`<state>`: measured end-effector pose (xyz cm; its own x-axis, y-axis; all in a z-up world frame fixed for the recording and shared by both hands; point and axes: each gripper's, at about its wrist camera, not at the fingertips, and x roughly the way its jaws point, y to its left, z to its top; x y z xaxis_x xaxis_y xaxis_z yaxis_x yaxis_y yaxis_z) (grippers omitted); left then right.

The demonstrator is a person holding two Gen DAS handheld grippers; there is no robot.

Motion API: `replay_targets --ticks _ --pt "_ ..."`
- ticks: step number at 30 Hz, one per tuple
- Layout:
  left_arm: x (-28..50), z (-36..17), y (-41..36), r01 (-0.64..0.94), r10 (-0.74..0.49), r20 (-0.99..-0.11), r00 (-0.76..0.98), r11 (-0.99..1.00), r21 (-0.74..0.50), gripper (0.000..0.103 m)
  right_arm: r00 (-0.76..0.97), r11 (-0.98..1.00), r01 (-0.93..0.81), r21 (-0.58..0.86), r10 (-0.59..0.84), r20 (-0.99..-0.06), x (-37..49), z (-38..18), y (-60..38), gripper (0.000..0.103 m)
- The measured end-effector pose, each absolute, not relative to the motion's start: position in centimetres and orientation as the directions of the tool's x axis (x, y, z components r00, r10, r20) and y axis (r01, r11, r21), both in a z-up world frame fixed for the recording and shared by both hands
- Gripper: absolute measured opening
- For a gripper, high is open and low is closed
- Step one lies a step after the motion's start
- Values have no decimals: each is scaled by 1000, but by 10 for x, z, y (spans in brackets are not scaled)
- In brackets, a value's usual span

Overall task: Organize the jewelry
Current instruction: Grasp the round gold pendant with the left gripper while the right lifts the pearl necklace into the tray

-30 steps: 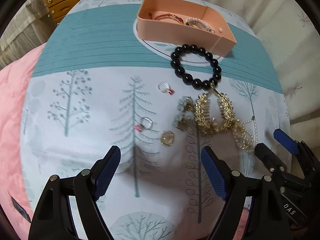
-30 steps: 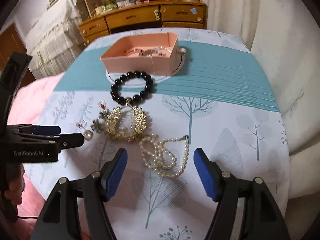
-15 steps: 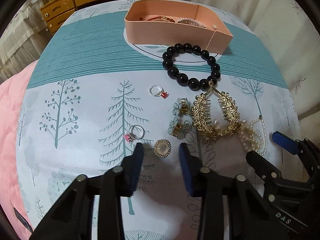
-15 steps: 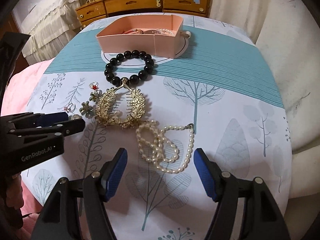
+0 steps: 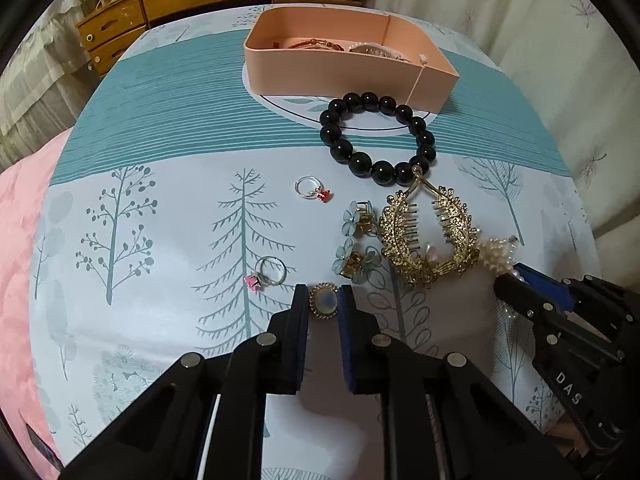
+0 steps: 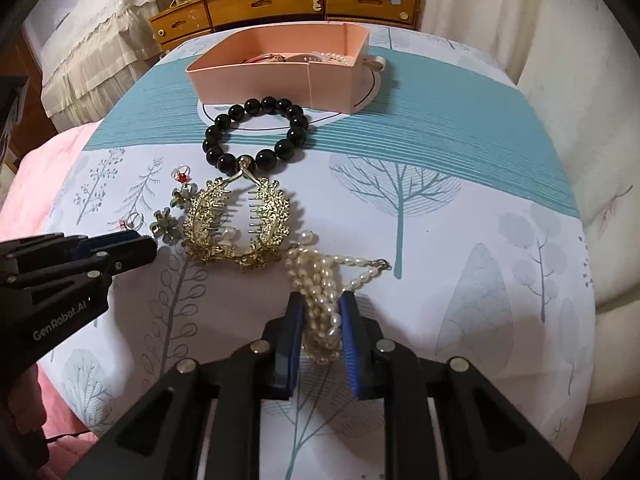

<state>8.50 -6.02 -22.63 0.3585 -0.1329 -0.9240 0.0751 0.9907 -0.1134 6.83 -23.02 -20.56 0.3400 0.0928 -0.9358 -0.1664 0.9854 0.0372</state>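
Since 1 s ago both grippers have gone from wide apart to closed. L gripper [image 5: 324, 300] now pinches oval opal ring [image 5: 323, 303] on tablecloth [image 5: 160, 208], low, level. R gripper [image 6: 323, 312] pinches pearl necklace [image 6: 320, 280] just beside gold hair comb [image 6: 236, 220]. Pink box [image 5: 344, 66] sits at far end w/ jewelry inside; black bead bracelet [image 5: 376, 140] lies before it.

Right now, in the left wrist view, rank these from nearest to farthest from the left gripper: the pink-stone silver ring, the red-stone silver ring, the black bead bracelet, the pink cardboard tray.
From the left gripper:
1. Pink-stone silver ring, just ahead-left.
2. Red-stone silver ring, straight ahead.
3. Black bead bracelet, ahead-right.
4. Pink cardboard tray, at the far end.
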Motion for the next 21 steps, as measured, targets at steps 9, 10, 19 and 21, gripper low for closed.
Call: replay_targets --ticks 9,10,19,21 --pt "84 -213 -55 103 -160 -931 329 986 -133 8 269 962 -27 270 267 -925 77 -203 -251 5" --pt "83 -210 -54 106 -162 -931 327 985 -134 8 265 959 -19 284 278 -923 77 -202 -252 5" --pt "96 -151 -40 97 -196 -934 298 980 -175 7 293 911 6 412 392 -872 97 -146 -250 5" --pt "106 -126 -37 106 -207 -932 298 977 -183 7 308 903 8 430 407 -860 106 -125 -251 5"
